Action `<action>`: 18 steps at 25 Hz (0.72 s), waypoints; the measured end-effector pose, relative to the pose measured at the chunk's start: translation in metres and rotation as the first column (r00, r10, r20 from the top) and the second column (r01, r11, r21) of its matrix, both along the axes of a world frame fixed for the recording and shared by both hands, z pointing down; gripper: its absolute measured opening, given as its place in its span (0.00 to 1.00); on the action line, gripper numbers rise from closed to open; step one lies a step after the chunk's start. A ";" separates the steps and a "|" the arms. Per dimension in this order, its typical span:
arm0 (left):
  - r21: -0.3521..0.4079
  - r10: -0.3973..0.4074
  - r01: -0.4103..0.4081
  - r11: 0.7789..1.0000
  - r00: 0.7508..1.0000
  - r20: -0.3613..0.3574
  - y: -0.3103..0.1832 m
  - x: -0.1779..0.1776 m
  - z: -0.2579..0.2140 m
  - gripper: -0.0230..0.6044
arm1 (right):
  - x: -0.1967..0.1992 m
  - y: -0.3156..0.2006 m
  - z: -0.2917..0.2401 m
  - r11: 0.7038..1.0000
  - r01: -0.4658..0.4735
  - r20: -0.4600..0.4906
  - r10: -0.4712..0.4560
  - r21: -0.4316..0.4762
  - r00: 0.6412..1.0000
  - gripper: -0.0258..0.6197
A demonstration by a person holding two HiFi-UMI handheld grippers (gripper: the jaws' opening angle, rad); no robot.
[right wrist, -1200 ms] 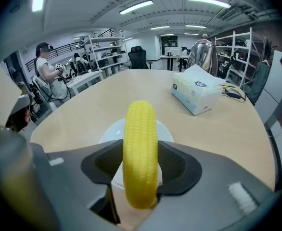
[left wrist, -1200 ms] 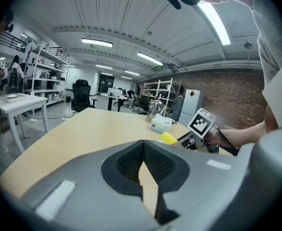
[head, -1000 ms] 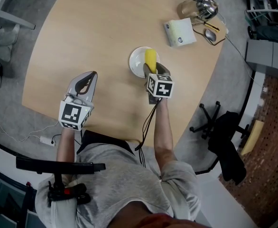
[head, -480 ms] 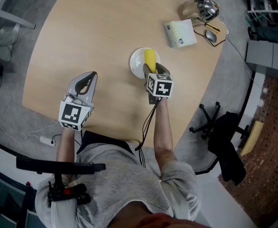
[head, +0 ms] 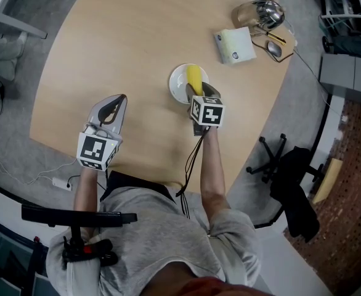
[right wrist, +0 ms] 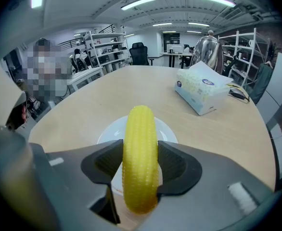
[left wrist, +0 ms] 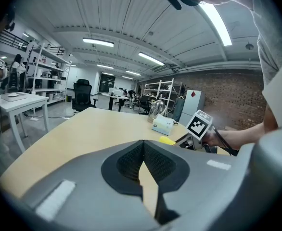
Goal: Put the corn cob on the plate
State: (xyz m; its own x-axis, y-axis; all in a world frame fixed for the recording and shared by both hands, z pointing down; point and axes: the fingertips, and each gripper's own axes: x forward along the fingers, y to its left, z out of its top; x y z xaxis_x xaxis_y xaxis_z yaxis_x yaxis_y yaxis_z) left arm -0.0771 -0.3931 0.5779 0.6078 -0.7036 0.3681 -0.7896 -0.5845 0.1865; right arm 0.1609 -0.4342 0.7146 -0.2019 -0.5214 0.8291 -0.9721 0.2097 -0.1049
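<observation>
- While the right gripper (right wrist: 140, 173) clamps the corn cob (right wrist: 140, 143) over the plate (right wrist: 107, 130), placing seems in hand.
- Next, likely: lower it, then part the jaws.
- The left gripper (left wrist: 144, 150) has its jaws together, empty.

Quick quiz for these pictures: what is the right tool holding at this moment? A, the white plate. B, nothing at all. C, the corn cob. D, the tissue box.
C: in the right gripper view the right tool has its jaws closed on both sides of the yellow corn cob, with the white plate lying on the table behind it.
</observation>
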 end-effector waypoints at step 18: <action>0.028 0.021 -0.021 0.999 1.000 -0.009 0.001 0.003 -0.001 0.07 | 0.009 -0.008 -0.014 0.997 -0.040 0.020 0.038 0.069 0.999 0.38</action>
State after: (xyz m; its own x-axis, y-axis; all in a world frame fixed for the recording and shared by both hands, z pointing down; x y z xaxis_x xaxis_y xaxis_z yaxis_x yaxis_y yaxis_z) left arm -0.0737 -0.3923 0.5770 0.6260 -0.7003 0.3431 -0.7753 -0.6062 0.1772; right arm 0.1695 -0.4424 0.7010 -0.1955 -0.5856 0.7866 -0.9777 0.1792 -0.1096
